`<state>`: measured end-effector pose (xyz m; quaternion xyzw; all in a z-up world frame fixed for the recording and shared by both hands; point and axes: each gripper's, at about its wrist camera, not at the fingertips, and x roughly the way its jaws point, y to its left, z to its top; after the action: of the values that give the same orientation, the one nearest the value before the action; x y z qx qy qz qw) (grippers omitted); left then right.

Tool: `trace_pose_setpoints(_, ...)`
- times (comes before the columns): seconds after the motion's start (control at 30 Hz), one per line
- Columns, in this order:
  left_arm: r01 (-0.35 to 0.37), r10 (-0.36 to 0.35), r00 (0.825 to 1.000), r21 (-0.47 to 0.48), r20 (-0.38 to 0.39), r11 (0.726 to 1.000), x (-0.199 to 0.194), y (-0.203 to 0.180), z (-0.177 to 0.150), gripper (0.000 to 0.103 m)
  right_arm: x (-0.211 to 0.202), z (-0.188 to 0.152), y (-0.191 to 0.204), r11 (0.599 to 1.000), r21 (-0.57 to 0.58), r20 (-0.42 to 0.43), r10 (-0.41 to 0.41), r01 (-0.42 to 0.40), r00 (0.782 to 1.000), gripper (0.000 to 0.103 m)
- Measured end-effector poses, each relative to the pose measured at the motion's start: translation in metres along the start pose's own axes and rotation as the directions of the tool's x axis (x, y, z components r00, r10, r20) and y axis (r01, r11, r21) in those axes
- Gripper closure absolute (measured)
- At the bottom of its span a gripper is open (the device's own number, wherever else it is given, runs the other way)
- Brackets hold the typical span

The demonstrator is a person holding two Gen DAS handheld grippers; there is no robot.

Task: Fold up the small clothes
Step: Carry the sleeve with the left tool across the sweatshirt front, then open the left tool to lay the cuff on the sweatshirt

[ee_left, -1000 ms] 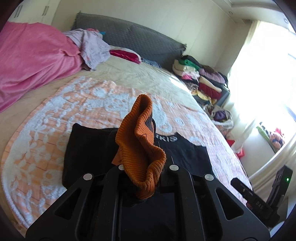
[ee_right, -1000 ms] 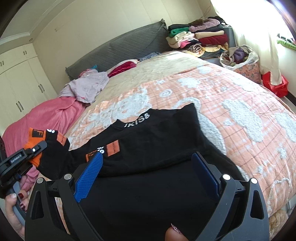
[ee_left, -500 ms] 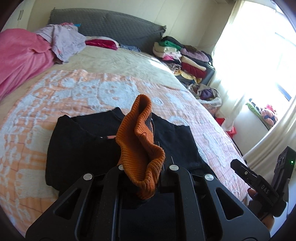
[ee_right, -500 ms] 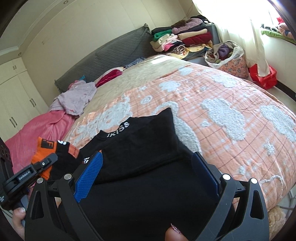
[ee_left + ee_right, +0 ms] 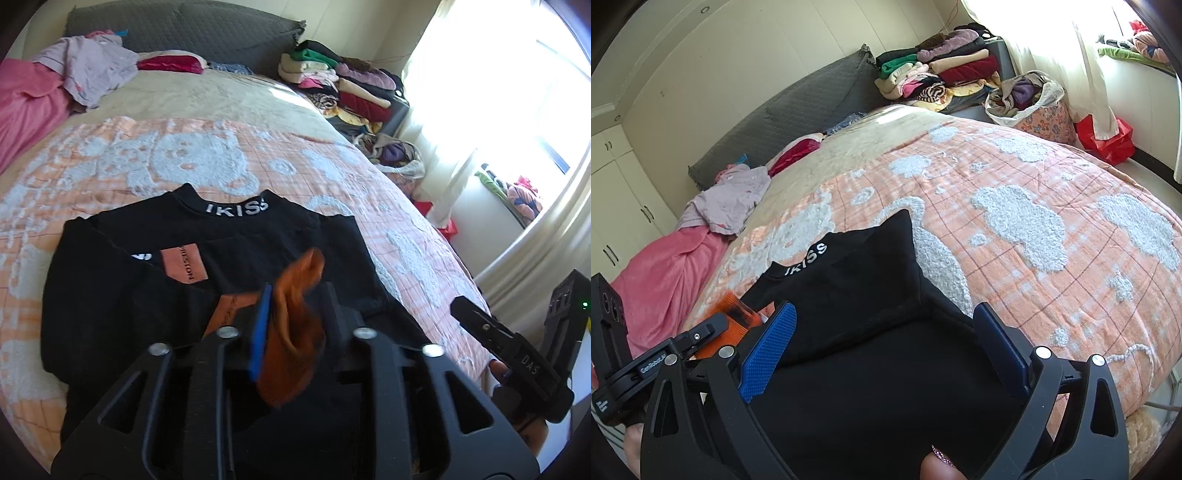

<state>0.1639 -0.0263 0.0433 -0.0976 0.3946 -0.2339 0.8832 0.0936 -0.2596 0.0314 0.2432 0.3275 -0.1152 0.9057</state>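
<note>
A black sweater [image 5: 229, 236] with white lettering on the collar lies on the orange-and-white bedspread [image 5: 184, 155]. Its orange ribbed cuff [image 5: 295, 332] hangs blurred between the jaws of my left gripper [image 5: 295, 306], which are opening; a gap shows beside the cuff. The sleeve lies folded across the sweater's body. In the right wrist view the sweater [image 5: 857, 280] stretches under my right gripper [image 5: 886, 332], whose blue pads stand wide apart with nothing pinched. The left gripper [image 5: 701, 332] and cuff [image 5: 733, 310] appear at the left there.
A pink blanket [image 5: 26, 103] and a lilac garment [image 5: 92, 66] lie at the bed's far left. Folded clothes are stacked [image 5: 340, 81] beside the grey headboard [image 5: 184, 29]. A basket of laundry [image 5: 1030, 99] and a red bag [image 5: 1108, 140] stand on the floor by the window.
My left gripper has come down over the sweater, carrying the sleeve across it. Its jaws have parted and the cuff, upright before, now sags. The right gripper shifted slightly.
</note>
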Motion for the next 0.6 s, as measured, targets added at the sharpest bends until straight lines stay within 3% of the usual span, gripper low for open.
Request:
trace_pose_setpoints(0.2,-0.010,0.010,1.000,0.017,-0.018,1.000,0.001,0.011,0.008,0.070,0.021,-0.009,0.010,0.999,-0.028,-0.061,0.020,-0.022,0.998,0.007)
trace_pose_setpoints(0.43,-0.131,0.131,0.991,0.037,-0.001,0.991,-0.005,0.048,0.025,0.052,0.056,-0.032,0.033,0.992,-0.068,-0.194,0.089,-0.104,0.977,0.008)
trace_pose_setpoints(0.6,-0.191,0.190,0.981,0.000,0.033,0.982,-0.013,0.081,0.034,0.043,0.079,-0.050,0.049,0.987,-0.084,-0.276,0.106,-0.134,0.955,0.026)
